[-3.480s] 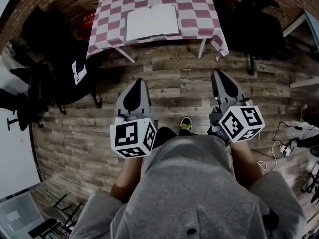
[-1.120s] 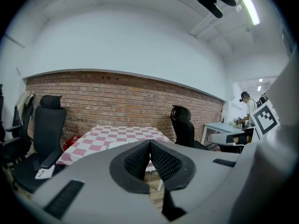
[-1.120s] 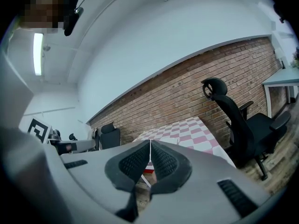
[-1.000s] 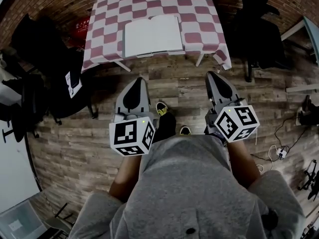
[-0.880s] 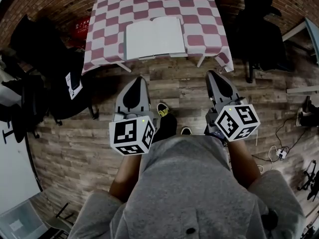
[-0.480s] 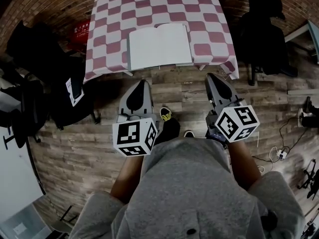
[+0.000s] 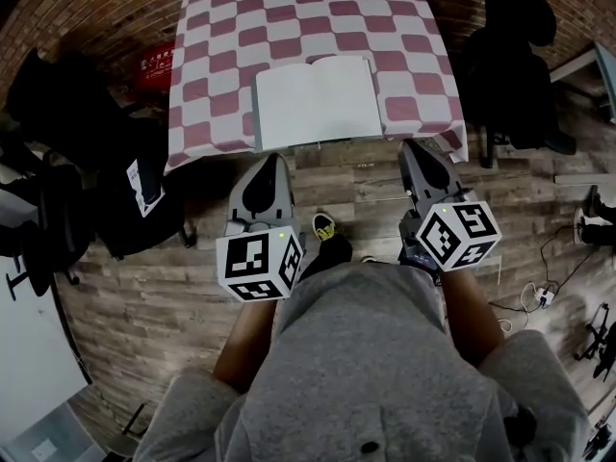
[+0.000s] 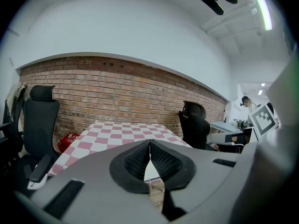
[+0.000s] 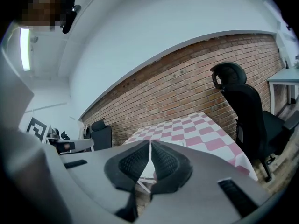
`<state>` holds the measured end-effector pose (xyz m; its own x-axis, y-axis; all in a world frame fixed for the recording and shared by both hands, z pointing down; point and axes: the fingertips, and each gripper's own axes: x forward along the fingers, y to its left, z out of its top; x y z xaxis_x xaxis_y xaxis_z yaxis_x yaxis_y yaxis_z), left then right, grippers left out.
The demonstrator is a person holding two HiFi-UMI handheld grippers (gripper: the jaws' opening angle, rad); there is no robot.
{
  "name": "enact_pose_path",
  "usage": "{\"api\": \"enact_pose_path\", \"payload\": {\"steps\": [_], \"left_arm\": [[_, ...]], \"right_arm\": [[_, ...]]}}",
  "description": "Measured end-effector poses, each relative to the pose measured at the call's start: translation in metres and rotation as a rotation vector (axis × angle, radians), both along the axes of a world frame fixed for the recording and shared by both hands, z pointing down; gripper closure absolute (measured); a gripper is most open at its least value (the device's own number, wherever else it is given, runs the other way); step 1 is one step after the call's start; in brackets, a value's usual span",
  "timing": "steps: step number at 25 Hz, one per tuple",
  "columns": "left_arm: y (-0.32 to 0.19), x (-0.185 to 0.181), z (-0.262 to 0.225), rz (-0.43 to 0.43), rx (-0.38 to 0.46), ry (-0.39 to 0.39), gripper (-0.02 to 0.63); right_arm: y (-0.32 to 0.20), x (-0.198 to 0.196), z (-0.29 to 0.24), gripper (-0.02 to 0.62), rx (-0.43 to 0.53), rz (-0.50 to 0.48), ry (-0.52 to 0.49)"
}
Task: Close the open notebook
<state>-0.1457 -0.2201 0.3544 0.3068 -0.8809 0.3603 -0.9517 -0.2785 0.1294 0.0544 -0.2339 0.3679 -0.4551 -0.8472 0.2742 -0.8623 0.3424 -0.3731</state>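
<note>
Matt paper notebook (image 7: pixel 318 101), checked cloth (image 7: pixel 212 75), rough wooden floor (image 7: pixel 144 287).

Floor (image 7: pixel 358 176) before bench (image 7: pixel 452 147) stood open | left chair (image 7: pixel 101 195) crowded bench's left corner | right chair (image 7: pixel 510 85) stood beside right edge | notebook (image 7: pixel 318 102) occupied near edge, cloth (image 7: pixel 289 12) free beyond

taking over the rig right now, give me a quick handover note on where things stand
Left gripper: jaws together, holding nothing.
Right gripper: jaws together, holding nothing.
Both hang over the wooden floor, short of the table's near edge.
Notebook: lies open, pages up, on the checkered table near its front edge, with nothing touching it.
Done: nothing yet.
Left: reach the notebook and fold one cover over the other until it lies shut.
</note>
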Motion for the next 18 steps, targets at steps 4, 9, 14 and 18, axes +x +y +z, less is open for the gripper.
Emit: {"api": "enact_pose_path", "payload": {"steps": [4, 9, 14, 18], "left_arm": [[-0.013, -0.008, 0.002, 0.015, -0.002, 0.005, 0.595], [-0.026, -0.016, 0.005, 0.042, -0.002, 0.013, 0.595], [-0.037, -0.024, 0.003, 0.065, 0.012, 0.019, 0.595], [-0.041, -0.029, 0.006, 0.079, 0.006, 0.033, 0.595]], "right_arm": [[-0.012, -0.007, 0.002, 0.566, 0.000, 0.016, 0.003], [-0.021, -0.014, 0.004, 0.566, 0.001, 0.046, 0.000], [-0.030, -0.018, 0.004, 0.565, 0.003, 0.083, 0.013], [-0.030, -0.020, 0.006, 0.565, -0.014, 0.103, 0.019]]}}
